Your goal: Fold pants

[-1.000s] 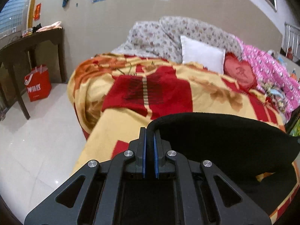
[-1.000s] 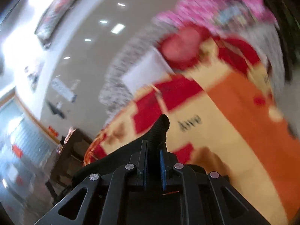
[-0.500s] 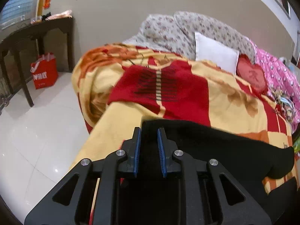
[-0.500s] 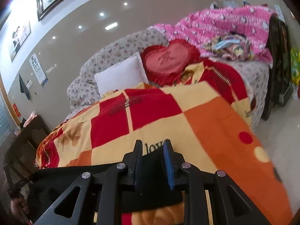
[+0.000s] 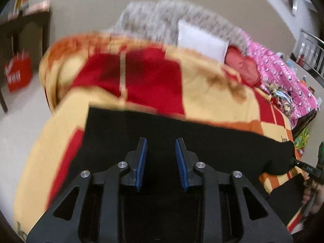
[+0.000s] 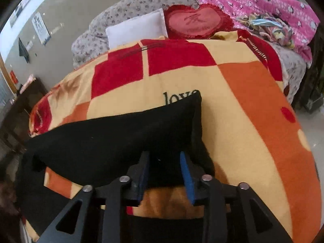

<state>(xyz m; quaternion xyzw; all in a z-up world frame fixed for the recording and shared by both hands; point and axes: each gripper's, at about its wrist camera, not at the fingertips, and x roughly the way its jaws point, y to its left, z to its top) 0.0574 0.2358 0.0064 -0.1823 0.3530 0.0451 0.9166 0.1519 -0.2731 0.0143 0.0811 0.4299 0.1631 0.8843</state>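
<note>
The black pants (image 5: 182, 137) lie folded across the yellow, red and orange blanket (image 5: 212, 85) on the bed. My left gripper (image 5: 161, 143) hangs just over their near left part. Its jaws are opening, the blue pads stand apart, and black cloth lies loose under and between them. In the right wrist view the pants (image 6: 121, 137) stretch to the left, with one corner pointing up by the word "love". My right gripper (image 6: 164, 156) is at their right end. Its jaws are opening too, and cloth sits between the pads without being pinched.
A white pillow (image 6: 135, 30), a red heart cushion (image 6: 194, 22) and a pink quilt (image 6: 263, 2) lie at the head of the bed. A dark wooden table (image 5: 26, 26) and a red bag (image 5: 18, 75) stand on the tiled floor to the left. A hand (image 5: 309, 192) shows at the right edge.
Both grippers were shut on the pants' edge and have since opened. The lifted black cloth came down onto the blanket, and both grippers sank toward it.
</note>
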